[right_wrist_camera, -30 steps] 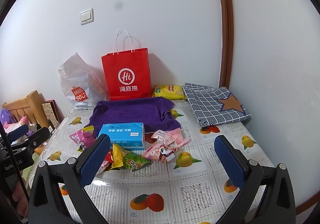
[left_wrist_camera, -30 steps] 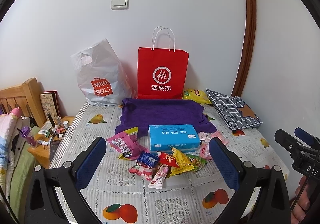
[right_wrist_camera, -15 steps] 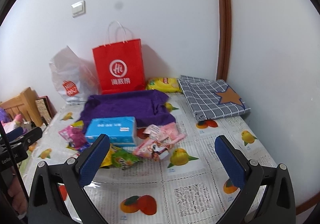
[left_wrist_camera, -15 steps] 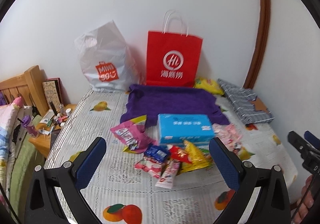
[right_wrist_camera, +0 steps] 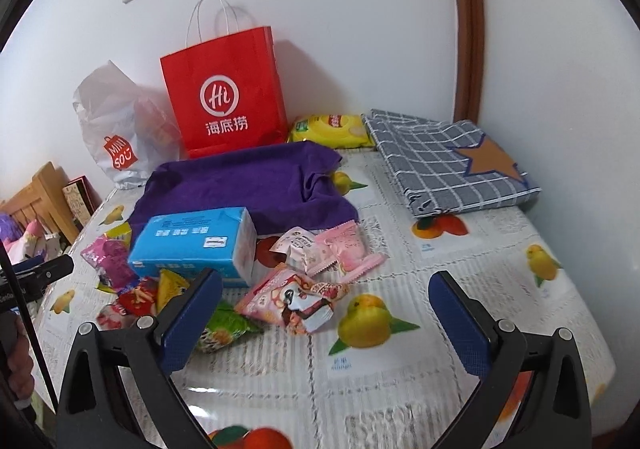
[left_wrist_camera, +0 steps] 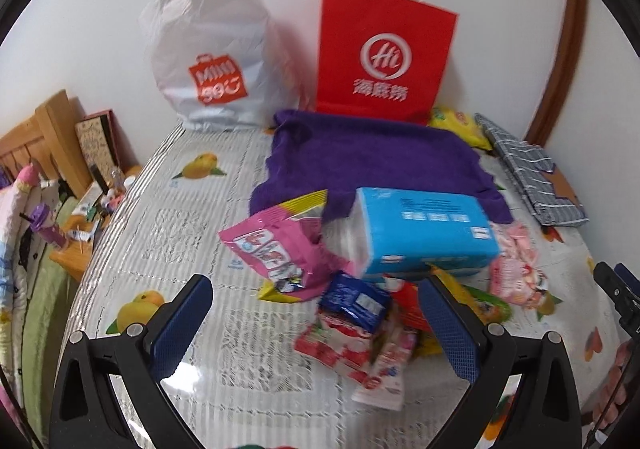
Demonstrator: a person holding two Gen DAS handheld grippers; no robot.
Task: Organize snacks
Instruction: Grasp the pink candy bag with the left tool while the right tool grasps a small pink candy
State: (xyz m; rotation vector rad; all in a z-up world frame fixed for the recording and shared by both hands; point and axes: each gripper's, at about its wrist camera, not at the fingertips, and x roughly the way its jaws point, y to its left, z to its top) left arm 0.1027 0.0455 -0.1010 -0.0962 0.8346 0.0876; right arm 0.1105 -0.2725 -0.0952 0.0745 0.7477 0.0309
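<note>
Fingers of the left gripper stand wide apart and hold nothing, poised above the near side of the worktop. From the left wrist, the snacks lie in a loose heap just ahead: a pink packet to the left, a dark blue packet and red-and-white packets right between the blue pads, all crowded against a blue tissue pack. A purple cloth lies behind them, with a red paper bag and a white plastic bag standing at the far edge against the wall. My judgement is that the first pick should be a packet on the outside of the heap, gripped by a flat sealed edge, so the others are not dragged along. Open room lies on the left half of the worktop; its left edge drops to a cluttered side table.

From the right wrist, the right gripper is likewise spread and empty. A pink-and-brown packet sits just ahead of it, pale pink packets beyond, a green packet beside the left pad. Its right side is clear cloth up to the near right corner; a folded checked cloth and a yellow packet fill the far right corner. The far wall limits any reach toward the bags.
</note>
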